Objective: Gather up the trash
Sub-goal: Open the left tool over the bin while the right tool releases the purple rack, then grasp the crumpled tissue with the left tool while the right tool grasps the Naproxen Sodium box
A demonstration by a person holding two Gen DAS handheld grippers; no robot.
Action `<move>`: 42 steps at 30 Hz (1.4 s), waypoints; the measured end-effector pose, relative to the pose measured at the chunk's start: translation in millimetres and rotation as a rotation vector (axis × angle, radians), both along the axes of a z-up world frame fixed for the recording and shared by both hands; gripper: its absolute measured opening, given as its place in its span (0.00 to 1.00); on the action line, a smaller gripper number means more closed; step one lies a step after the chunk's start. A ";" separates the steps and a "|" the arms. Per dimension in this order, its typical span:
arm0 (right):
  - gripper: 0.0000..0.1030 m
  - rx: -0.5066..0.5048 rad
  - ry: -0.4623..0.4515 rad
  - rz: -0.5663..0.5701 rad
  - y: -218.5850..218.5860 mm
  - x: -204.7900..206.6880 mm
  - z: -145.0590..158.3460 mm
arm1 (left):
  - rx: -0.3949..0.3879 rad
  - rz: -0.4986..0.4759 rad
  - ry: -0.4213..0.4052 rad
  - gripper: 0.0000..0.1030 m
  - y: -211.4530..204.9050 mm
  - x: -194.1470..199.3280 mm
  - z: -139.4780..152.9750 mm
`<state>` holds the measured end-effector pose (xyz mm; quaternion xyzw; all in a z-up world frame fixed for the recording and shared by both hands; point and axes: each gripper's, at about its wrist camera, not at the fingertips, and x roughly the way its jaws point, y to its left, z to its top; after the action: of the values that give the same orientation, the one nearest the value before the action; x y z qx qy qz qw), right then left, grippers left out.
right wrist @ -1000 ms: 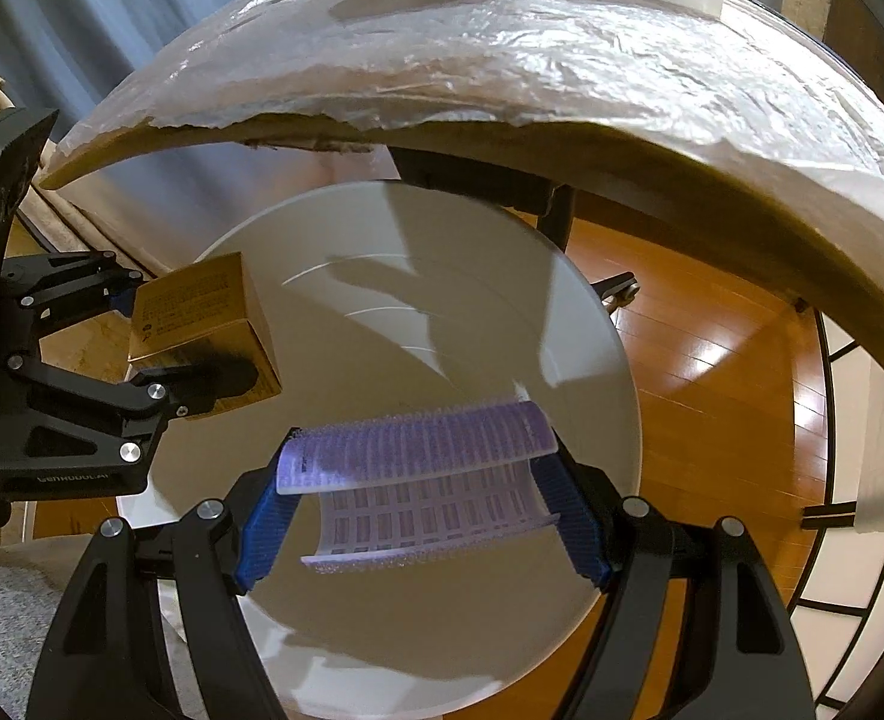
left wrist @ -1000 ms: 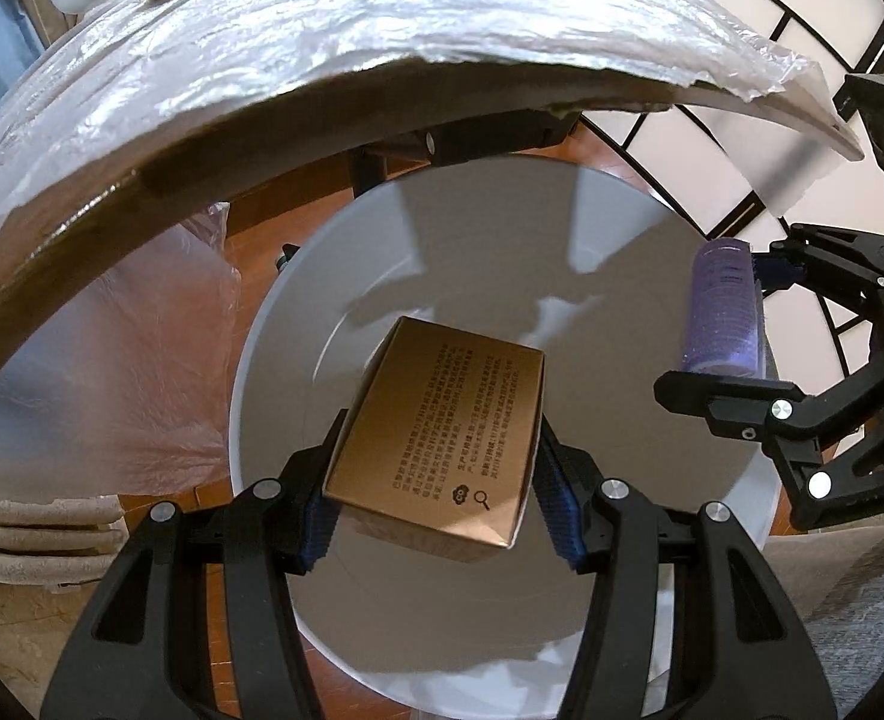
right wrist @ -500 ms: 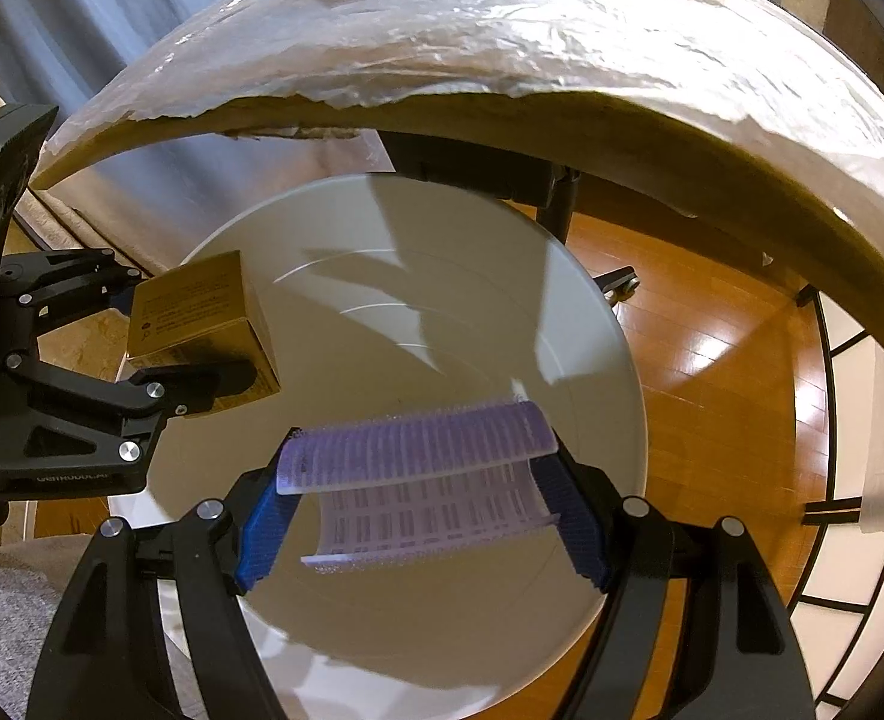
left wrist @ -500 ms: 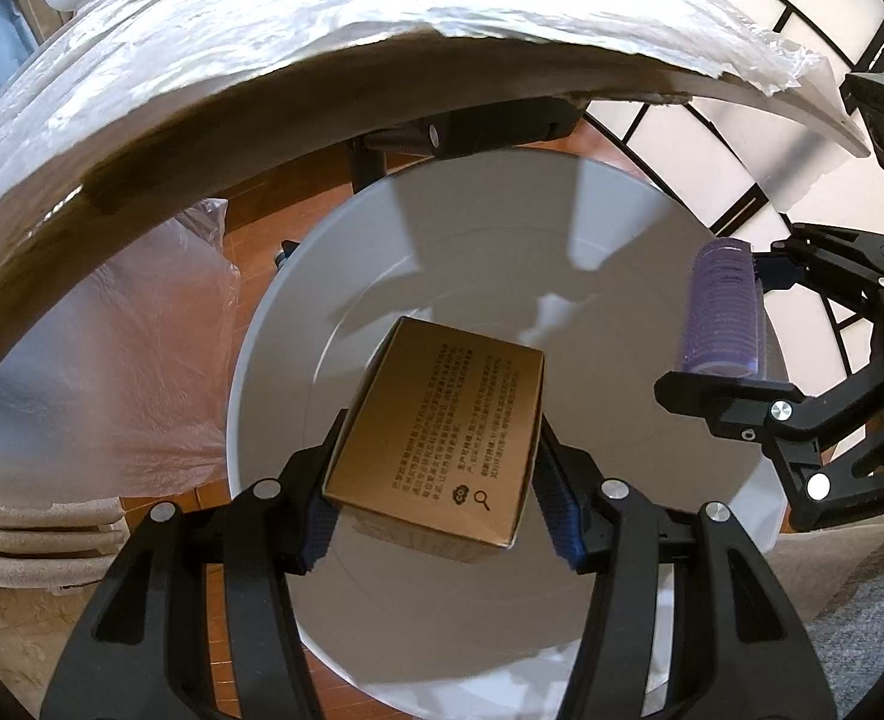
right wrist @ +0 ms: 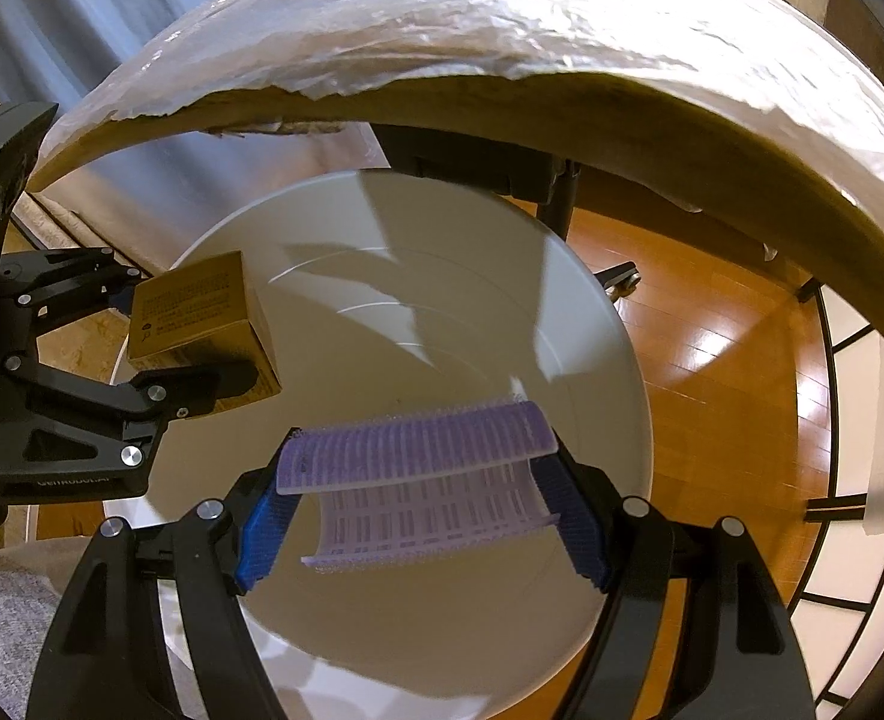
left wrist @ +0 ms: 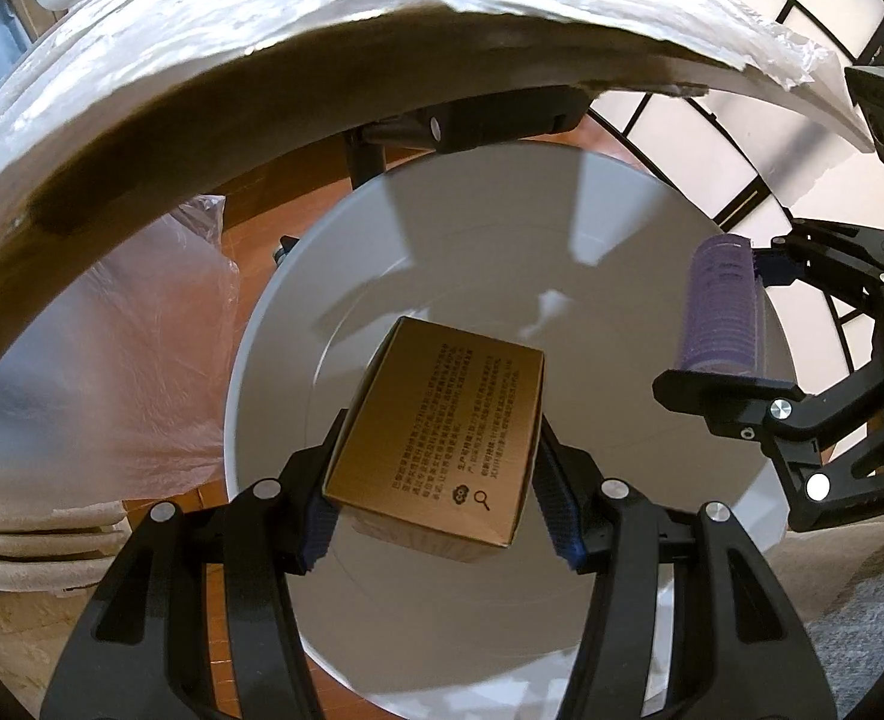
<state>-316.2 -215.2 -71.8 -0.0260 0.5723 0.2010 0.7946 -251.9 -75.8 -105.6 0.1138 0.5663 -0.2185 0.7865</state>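
My left gripper (left wrist: 438,495) is shut on a gold-brown cardboard box (left wrist: 442,429) with black print, held over the open mouth of a white round bin (left wrist: 460,252). My right gripper (right wrist: 423,522) is shut on a purple ribbed plastic piece (right wrist: 417,450), also over the bin (right wrist: 442,240). The right gripper (left wrist: 736,330) with the purple piece (left wrist: 721,312) shows at the right of the left wrist view. The left gripper (right wrist: 159,324) with the box (right wrist: 195,306) shows at the left of the right wrist view. The bin's inside looks bare.
A table edge covered in clear plastic film (left wrist: 321,18) arches above the bin, with a black table leg (right wrist: 556,204) behind it. A clear plastic bag (left wrist: 111,360) hangs left of the bin. Wooden floor (right wrist: 724,390) lies to the right, grey carpet (left wrist: 862,648) near me.
Both grippers have dropped slightly lower below the table edge, still holding their items over the bin. Neither grip has changed.
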 end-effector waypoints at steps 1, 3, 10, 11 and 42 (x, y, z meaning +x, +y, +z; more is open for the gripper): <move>0.74 0.004 0.000 -0.005 -1.3 0.0 0.8 | -0.011 0.000 -0.002 0.57 0.4 0.2 0.7; 0.87 0.007 -0.007 -0.024 -4.9 -1.5 4.0 | -0.012 0.004 -0.004 0.73 2.0 0.4 3.5; 0.88 0.031 -0.089 -0.030 -24.1 -19.7 45.6 | -0.055 0.015 -0.096 0.80 19.8 -16.7 47.6; 0.88 0.053 -0.133 -0.024 -27.0 -25.4 63.8 | -0.082 0.005 -0.125 0.80 24.6 -22.3 64.6; 0.61 0.039 -0.386 -0.038 35.5 125.2 126.4 | -0.070 0.053 -0.321 0.56 49.0 156.3 117.0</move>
<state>-190.9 -179.8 54.6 -0.0379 0.4056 0.1881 0.8937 -95.6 -26.8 11.4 0.1050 0.4283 -0.1962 0.8758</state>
